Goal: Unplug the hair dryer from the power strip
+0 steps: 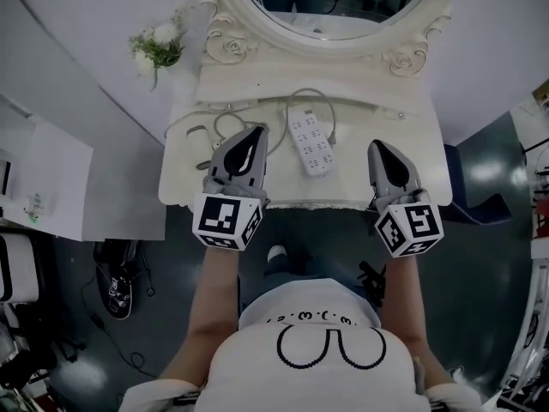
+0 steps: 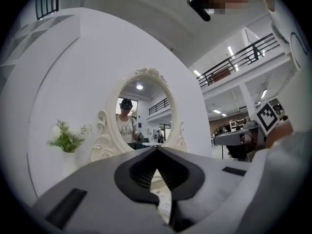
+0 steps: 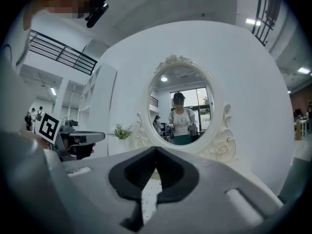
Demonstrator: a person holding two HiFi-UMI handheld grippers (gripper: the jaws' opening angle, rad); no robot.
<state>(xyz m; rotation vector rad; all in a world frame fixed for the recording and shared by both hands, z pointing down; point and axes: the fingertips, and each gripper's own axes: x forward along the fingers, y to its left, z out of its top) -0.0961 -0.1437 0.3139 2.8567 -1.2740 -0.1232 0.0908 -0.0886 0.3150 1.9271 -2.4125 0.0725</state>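
The scene is being lit evenly and coolly by ceiling lights (image 2: 229, 50), shown at two o'clock in the left gripper view. Glare is being thrown off the floor (image 1: 487, 174) at three o'clock in the head view. Both gripper views are being bent and darkened at their edges.

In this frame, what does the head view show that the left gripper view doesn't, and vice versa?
Only the head view: the whole tabletop and the floor. Only the left gripper view: the mirror as a whole oval, and a balcony railing. Both: the flowers, the right gripper and the power strip, only a sliver in the gripper view.
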